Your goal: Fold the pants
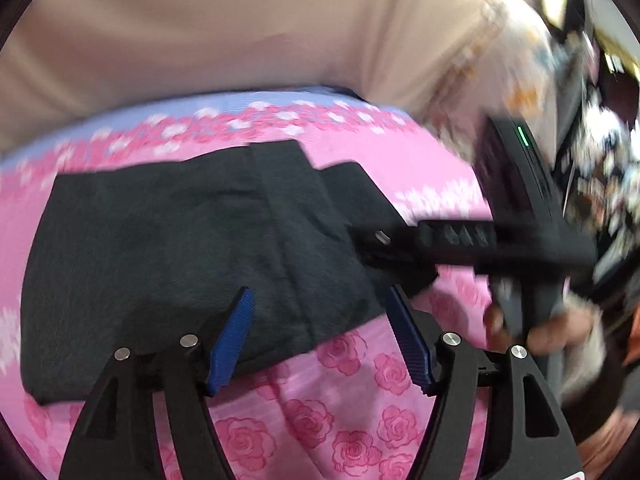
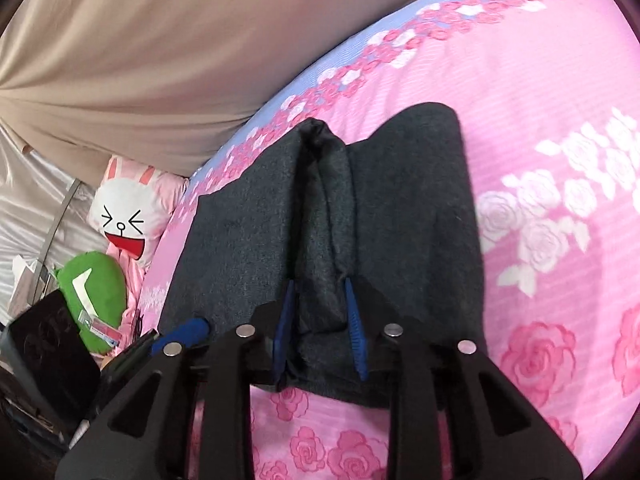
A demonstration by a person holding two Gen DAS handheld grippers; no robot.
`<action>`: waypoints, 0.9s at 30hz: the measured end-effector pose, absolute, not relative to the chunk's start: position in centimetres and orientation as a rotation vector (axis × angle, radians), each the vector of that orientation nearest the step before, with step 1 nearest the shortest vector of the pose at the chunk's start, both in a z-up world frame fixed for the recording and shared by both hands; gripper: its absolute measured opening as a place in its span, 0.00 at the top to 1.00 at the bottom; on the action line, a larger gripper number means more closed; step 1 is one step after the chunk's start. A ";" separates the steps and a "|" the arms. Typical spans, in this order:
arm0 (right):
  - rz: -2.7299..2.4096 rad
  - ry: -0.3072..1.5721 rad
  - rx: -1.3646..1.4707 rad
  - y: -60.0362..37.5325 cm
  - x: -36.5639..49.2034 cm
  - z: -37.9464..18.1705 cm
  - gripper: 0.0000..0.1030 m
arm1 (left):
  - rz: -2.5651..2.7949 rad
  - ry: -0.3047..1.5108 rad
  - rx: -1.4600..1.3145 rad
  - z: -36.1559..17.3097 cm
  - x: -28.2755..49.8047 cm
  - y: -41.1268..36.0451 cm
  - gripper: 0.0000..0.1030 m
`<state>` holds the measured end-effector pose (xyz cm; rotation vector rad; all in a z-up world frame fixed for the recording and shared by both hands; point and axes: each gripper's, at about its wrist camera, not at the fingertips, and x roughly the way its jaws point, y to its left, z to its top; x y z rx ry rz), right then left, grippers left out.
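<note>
Pink rose bedsheet (image 2: 540, 128) covers bed, beige curtain (image 1: 200, 20) behind. Dark pants (image 1: 160, 240) lie folded on sheet. Left gripper (image 1: 320, 336) jaws wide apart over pants' near edge, gripping nothing. Right gripper (image 2: 320, 328) jaws pinched on raised fold of pants. Bunny pillow (image 2: 128, 216), green plush (image 2: 96, 292) beside bed.

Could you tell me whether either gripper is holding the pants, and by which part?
The right gripper pinches a raised fold at the near edge of the pants. The left gripper is open and holds nothing.
</note>
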<state>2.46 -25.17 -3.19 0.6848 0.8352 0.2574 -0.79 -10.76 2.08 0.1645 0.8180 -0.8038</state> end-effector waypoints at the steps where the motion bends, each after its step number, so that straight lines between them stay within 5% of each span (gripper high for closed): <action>1: 0.271 0.833 0.696 -25.4 2.4 -3.2 0.75 | -0.801 0.804 0.218 1.7 -1.1 -11.4 0.37; 2: 0.282 0.835 0.706 -25.6 2.5 -3.3 0.76 | -0.794 0.790 0.288 1.1 -1.5 -12.3 0.39; 3: 0.288 0.834 0.719 -25.8 2.6 -3.4 0.76 | -0.781 0.792 0.336 0.6 -1.6 -12.9 0.57; 6: 0.298 0.825 0.742 -26.0 2.3 -3.5 0.80 | -0.767 0.825 0.289 0.5 -0.1 -12.3 0.88; 8: 0.301 0.822 0.752 -26.2 2.3 -3.7 0.89 | -0.773 0.866 0.161 1.4 1.7 -10.9 0.94; 18: 0.279 0.607 0.636 -27.7 -2.8 5.0 0.91 | -0.889 0.760 -0.168 13.1 4.0 -10.1 0.95; 23: 0.209 0.835 0.766 -30.4 -1.6 -3.7 0.90 | -0.866 0.986 -0.081 4.4 4.3 -16.0 0.89; 26: 0.194 0.792 0.779 -31.6 -2.3 -2.3 0.84 | -0.809 1.038 -0.067 -0.2 4.0 -17.3 0.83; 27: 0.161 0.789 0.746 -31.8 -2.5 -1.8 0.82 | -0.817 1.007 -0.094 0.3 3.7 -16.9 0.73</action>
